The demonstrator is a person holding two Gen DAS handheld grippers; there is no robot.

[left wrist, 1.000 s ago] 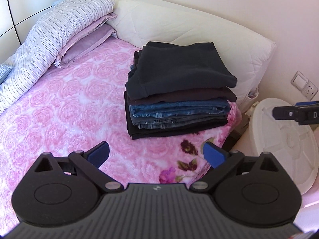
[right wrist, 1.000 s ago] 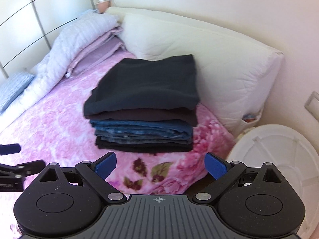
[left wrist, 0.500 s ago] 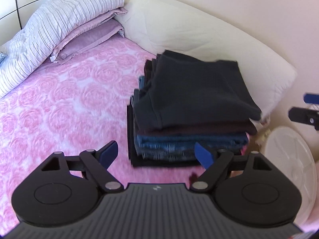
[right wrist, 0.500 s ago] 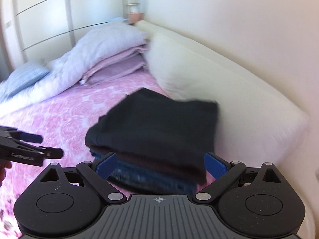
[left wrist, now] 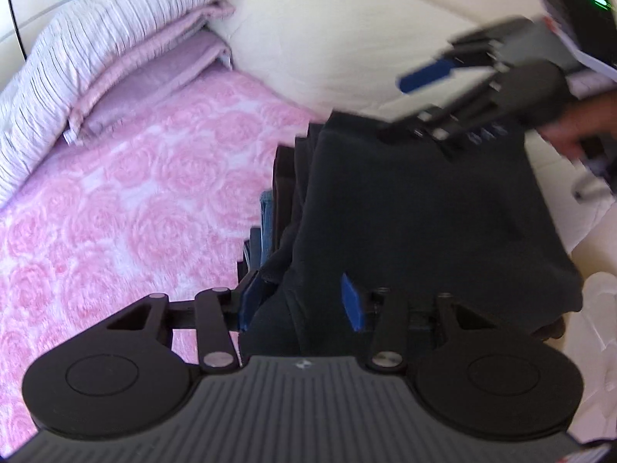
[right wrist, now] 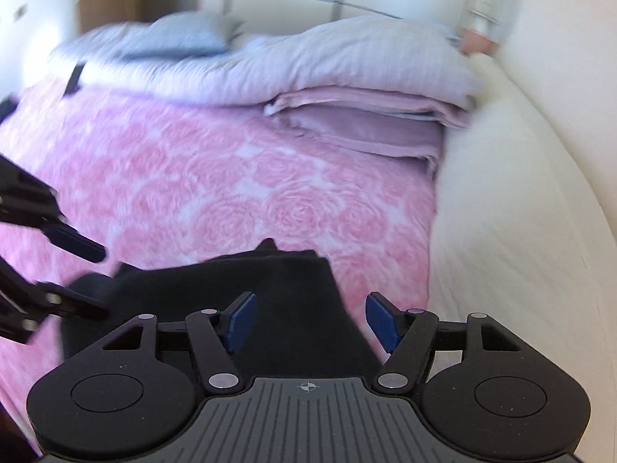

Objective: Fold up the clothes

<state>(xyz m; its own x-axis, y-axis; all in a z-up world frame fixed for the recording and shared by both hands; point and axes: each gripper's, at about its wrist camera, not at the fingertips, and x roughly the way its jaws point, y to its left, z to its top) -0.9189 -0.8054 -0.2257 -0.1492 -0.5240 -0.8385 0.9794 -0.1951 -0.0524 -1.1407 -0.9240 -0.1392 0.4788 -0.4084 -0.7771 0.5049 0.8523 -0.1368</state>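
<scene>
A stack of folded clothes [left wrist: 270,223] sits on the pink rose bedspread [left wrist: 135,200], with a dark folded garment [left wrist: 424,212] on top and blue jeans below. My left gripper [left wrist: 300,301] is open, its blue pads at the near left corner of the top garment. My right gripper [right wrist: 310,322] is open and hovers over the same dark garment [right wrist: 270,301]. In the left wrist view the right gripper [left wrist: 443,92] shows over the stack's far edge. In the right wrist view the left gripper [right wrist: 73,270] shows at the left.
A large cream pillow [left wrist: 347,38] lies behind the stack against the wall. Folded striped and lilac bedding [left wrist: 115,38] is piled at the bed's far left, also in the right wrist view [right wrist: 347,77]. A white object [left wrist: 601,308] stands right of the bed.
Both grippers have moved in onto the stack. The left jaws have narrowed around the top garment's corner. The right gripper swung over the stack and now faces across the bed.
</scene>
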